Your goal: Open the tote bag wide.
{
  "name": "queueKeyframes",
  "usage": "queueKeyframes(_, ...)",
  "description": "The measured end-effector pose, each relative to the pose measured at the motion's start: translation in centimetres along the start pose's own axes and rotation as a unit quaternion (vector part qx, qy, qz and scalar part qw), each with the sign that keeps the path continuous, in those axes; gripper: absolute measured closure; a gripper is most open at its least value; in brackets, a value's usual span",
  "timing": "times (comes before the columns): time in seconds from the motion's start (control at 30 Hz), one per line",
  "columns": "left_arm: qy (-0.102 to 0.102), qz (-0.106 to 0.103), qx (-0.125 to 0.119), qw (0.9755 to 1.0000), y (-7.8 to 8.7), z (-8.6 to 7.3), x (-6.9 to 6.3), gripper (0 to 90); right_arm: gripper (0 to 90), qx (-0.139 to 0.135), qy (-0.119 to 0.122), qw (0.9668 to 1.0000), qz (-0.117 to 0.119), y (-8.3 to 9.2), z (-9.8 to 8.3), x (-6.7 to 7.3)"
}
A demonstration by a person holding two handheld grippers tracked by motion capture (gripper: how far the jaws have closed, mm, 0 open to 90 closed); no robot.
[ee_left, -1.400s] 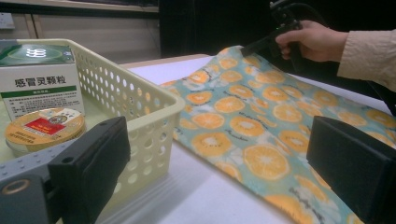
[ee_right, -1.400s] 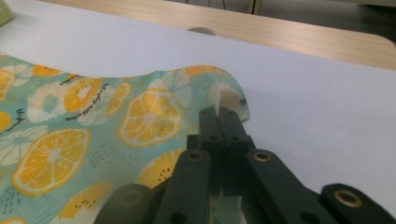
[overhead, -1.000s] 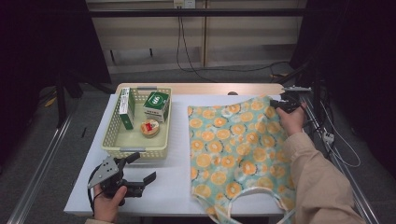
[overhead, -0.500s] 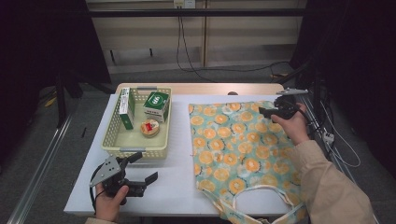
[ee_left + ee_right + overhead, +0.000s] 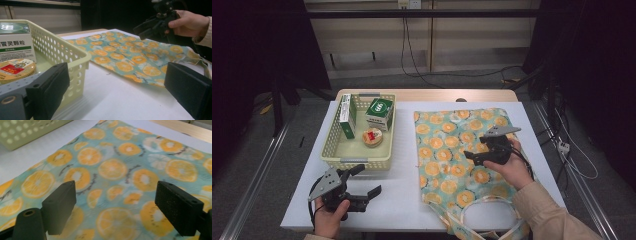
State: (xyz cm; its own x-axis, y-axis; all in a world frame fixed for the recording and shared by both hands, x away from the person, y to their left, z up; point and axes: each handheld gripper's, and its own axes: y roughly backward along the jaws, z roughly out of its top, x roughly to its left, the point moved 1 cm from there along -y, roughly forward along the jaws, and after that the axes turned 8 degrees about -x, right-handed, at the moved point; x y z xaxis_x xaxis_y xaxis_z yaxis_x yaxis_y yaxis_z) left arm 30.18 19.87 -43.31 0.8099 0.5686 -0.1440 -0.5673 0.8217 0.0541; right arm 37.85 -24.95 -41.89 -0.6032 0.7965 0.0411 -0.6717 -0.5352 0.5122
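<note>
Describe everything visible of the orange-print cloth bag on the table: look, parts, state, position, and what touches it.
The cloth bag is thin teal fabric printed with orange slices. It lies spread flat on the right half of the white table, beside the yellow basket but apart from it. Its looped handles lie at the near edge. The right gripper is above its middle, jaws open after just opening, with nothing between them. Whether the hand rests on the fabric cannot be told.

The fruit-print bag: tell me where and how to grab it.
Probably best by its handle loops at the near table edge, coming in from the person's side. The fruit-print bag lies flat, so its middle offers nothing to pinch, while the loops stand free. The right gripper, jaws just opened and empty, hangs above it.
</note>
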Motion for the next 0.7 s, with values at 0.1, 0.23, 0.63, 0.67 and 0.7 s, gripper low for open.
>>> queueKeyframes(0.1, -0.001, -0.001, -0.002, 1.0000, 0.0, 0.0, -0.2, 5.9, 16.3, 0.005, 0.006, 0.9998, 0.017, 0.0, -0.4, 1.4)
queueKeyframes(0.23, -0.002, 0.001, 0.001, 1.0000, 0.0, 0.0, -0.1, 5.9, 15.7, 0.008, 0.021, 0.9992, 0.031, 0.2, -0.6, 3.3)
queueKeyframes(0.63, -0.003, 0.001, -0.001, 1.0000, 0.0, 0.0, -0.3, 5.9, 15.0, 0.004, 0.048, 0.9954, 0.082, 1.1, -1.0, 8.0)
queueKeyframes(0.67, -0.006, 0.001, 0.000, 1.0000, 0.0, 0.0, -0.3, 5.9, 14.8, 0.005, 0.050, 0.9951, 0.085, 1.1, -1.1, 8.2)
queueKeyframes(0.7, -0.006, 0.002, 0.001, 1.0000, 0.0, 0.0, -0.2, 5.9, 14.6, 0.006, 0.048, 0.9948, 0.089, 1.0, -1.2, 8.5)
